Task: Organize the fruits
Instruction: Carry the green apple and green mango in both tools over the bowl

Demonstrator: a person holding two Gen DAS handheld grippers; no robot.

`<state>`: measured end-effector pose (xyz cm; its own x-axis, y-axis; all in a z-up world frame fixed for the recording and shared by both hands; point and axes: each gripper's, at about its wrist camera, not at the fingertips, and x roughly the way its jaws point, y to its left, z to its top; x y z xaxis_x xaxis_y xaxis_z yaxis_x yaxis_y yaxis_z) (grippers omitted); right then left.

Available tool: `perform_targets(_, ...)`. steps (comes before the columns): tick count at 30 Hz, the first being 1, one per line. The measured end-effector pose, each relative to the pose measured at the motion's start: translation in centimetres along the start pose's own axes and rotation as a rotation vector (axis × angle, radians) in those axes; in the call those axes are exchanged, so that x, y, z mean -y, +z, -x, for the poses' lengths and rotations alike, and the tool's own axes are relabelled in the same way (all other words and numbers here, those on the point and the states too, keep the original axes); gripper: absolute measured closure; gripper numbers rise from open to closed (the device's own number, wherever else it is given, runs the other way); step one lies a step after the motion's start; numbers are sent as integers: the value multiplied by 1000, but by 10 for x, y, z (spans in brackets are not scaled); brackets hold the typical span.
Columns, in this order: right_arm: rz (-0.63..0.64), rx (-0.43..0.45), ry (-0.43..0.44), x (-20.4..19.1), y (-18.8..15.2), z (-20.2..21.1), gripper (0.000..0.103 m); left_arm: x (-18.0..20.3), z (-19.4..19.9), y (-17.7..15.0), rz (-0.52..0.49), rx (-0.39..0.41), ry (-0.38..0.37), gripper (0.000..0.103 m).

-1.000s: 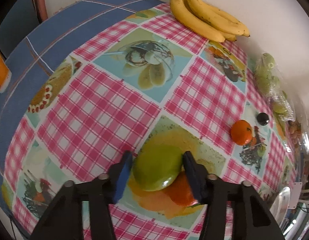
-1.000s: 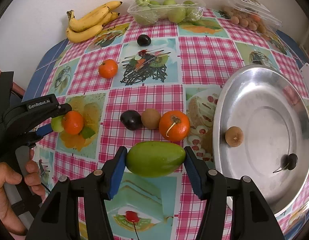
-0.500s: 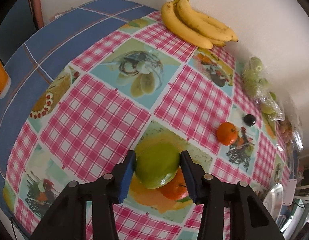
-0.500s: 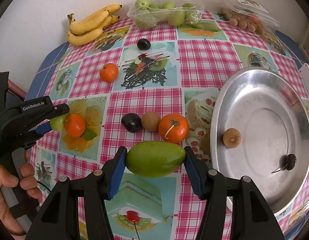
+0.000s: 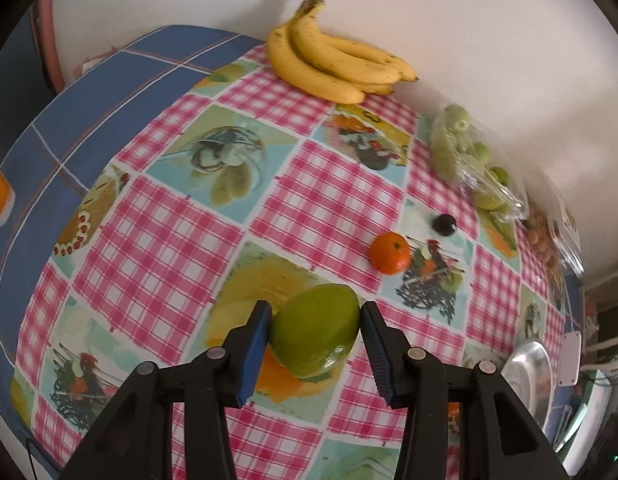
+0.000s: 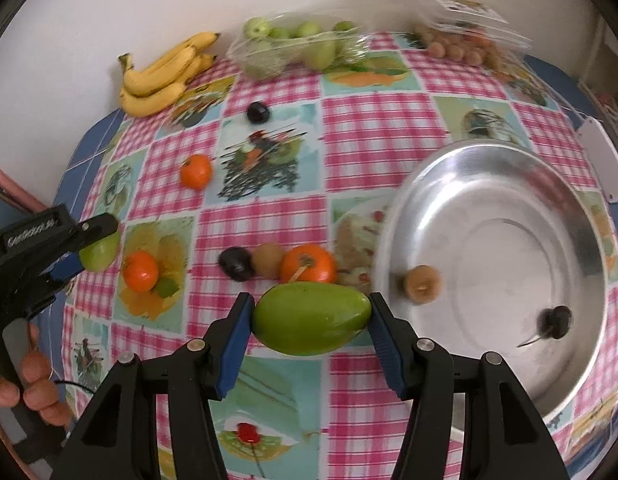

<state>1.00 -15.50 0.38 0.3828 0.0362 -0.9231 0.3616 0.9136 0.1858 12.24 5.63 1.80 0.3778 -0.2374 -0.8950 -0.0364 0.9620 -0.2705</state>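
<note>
My left gripper (image 5: 315, 330) is shut on a round green fruit (image 5: 315, 330) and holds it above the tablecloth; the same gripper (image 6: 89, 246) and fruit (image 6: 101, 252) show at the left of the right wrist view. My right gripper (image 6: 311, 322) is shut on a green mango (image 6: 311, 318), held in the air left of the silver tray (image 6: 589, 248). The tray holds a brown fruit (image 6: 423, 283) and a dark fruit with a stem (image 6: 555, 322). An orange (image 6: 140, 271) lies on the cloth beside the left gripper.
A dark plum (image 6: 236, 264), a kiwi (image 6: 268, 259) and an orange (image 6: 308, 264) lie in a row left of the tray. Farther back are a small orange (image 6: 195, 171), a dark plum (image 6: 257, 112), bananas (image 6: 165, 76), bagged green fruits (image 6: 297, 48) and bagged brown fruits (image 6: 465, 46).
My left gripper has lifted the green fruit off the cloth, away from the orange that lay against it. My right gripper with the mango has shifted slightly toward the tray.
</note>
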Motion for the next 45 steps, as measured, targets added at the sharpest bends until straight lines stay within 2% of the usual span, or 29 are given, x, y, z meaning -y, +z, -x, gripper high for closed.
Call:
perform_targets(9, -134, 17, -75, 55, 6, 9, 44, 47, 4, -21, -142, -9, -22, 54)
perform_targets(20, -282, 21, -134, 115, 0, 17, 44, 126, 6, -74, -406, -33, -50, 54)
perform_targets(28, -389, 38, -138, 156, -5, 28, 44, 181, 2, -124, -589, -89, -141, 54)
perform_targets(35, -430, 45, -142, 175, -9, 36, 44, 205, -8, -148, -655, -128, -181, 54)
perform_targets(45, -382, 16, -117, 163, -6, 25, 44, 211, -21, -160, -688, -139, -185, 54)
